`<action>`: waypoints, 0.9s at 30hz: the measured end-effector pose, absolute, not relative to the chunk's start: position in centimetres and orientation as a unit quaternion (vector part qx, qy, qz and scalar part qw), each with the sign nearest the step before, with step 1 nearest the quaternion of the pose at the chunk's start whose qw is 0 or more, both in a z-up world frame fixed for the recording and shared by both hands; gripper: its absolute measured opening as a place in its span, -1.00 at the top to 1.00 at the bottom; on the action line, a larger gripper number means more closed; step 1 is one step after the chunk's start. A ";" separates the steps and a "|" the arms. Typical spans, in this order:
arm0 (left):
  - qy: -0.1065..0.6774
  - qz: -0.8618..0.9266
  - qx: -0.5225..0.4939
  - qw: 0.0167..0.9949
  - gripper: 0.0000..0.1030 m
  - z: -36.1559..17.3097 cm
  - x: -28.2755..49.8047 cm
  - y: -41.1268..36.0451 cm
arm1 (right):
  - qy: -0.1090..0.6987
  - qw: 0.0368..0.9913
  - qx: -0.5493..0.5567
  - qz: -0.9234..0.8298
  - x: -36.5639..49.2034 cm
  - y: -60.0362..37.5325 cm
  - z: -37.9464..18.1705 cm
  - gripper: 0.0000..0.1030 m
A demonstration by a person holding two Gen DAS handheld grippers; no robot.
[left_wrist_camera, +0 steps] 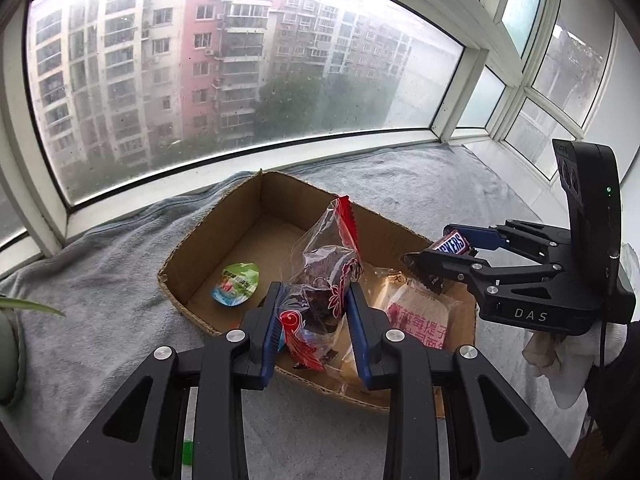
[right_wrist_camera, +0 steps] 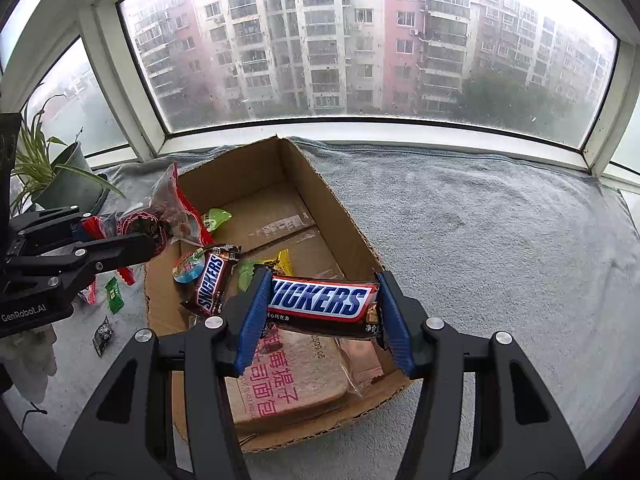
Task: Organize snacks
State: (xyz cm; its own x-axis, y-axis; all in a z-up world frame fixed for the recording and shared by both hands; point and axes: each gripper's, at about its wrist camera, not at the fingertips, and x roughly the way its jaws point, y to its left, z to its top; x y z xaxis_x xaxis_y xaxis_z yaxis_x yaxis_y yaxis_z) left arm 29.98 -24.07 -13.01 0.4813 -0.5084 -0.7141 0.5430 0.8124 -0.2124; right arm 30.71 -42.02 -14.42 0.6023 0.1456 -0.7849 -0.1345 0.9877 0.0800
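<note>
A shallow cardboard box (left_wrist_camera: pixel 224 236) (right_wrist_camera: pixel 344 216) lies on a grey blanket by the window. My left gripper (left_wrist_camera: pixel 314 332) (right_wrist_camera: pixel 120 236) is shut on a clear bag with red edges and dark contents (left_wrist_camera: pixel 324 276) (right_wrist_camera: pixel 168 216), held over the box's near side. My right gripper (right_wrist_camera: pixel 322 312) (left_wrist_camera: pixel 444 256) is shut on a Snickers bar (right_wrist_camera: pixel 324 300) (left_wrist_camera: pixel 452 245), gripped by its ends above the box. Inside lie a packed toast bread (right_wrist_camera: pixel 292 384) (left_wrist_camera: pixel 416 320), a second Snickers (right_wrist_camera: pixel 212 284), a round jelly cup (left_wrist_camera: pixel 236 282) (right_wrist_camera: pixel 188 268) and small green and yellow sweets (right_wrist_camera: pixel 280 262).
A potted plant (right_wrist_camera: pixel 60 176) stands at the blanket's left end. Small green and black packets (right_wrist_camera: pixel 114 294) lie on the blanket left of the box. The window frame (left_wrist_camera: pixel 240 160) runs close behind the box. Bare blanket (right_wrist_camera: pixel 500 240) stretches to the right.
</note>
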 end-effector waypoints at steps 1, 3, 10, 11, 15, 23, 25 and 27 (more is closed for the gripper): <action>0.408 -0.306 0.021 0.860 0.43 -13.0 30.0 -24.2 | 0.440 0.895 0.006 0.077 30.7 -42.0 -14.5 -0.09; 0.409 -0.307 0.022 0.859 0.43 -13.1 30.0 -24.4 | 0.442 0.894 0.005 0.075 30.7 -42.0 -14.5 -0.10; 0.412 -0.305 0.027 0.858 -0.10 -13.0 30.0 -25.1 | 0.434 0.899 -0.018 0.062 30.4 -41.6 -14.2 -0.68; 0.407 -0.302 0.026 0.862 -0.26 -12.9 29.9 -25.1 | 0.434 0.899 -0.020 0.062 30.4 -41.5 -14.1 -0.68; 0.405 -0.301 0.024 0.863 -0.26 -12.8 29.8 -24.9 | 0.436 0.898 -0.028 0.061 30.4 -41.2 -14.1 -0.68; 0.401 -0.297 0.033 0.866 -0.26 -12.6 29.5 -24.8 | 0.434 0.898 -0.035 0.059 30.1 -40.9 -13.7 -0.69; 0.399 -0.296 0.032 0.867 -0.26 -12.4 29.5 -24.6 | 0.434 0.898 -0.036 0.059 30.0 -40.8 -13.6 -0.69; 0.398 -0.296 0.032 0.868 -0.26 -12.2 29.3 -24.5 | 0.433 0.899 -0.036 0.059 29.8 -40.7 -13.4 -0.69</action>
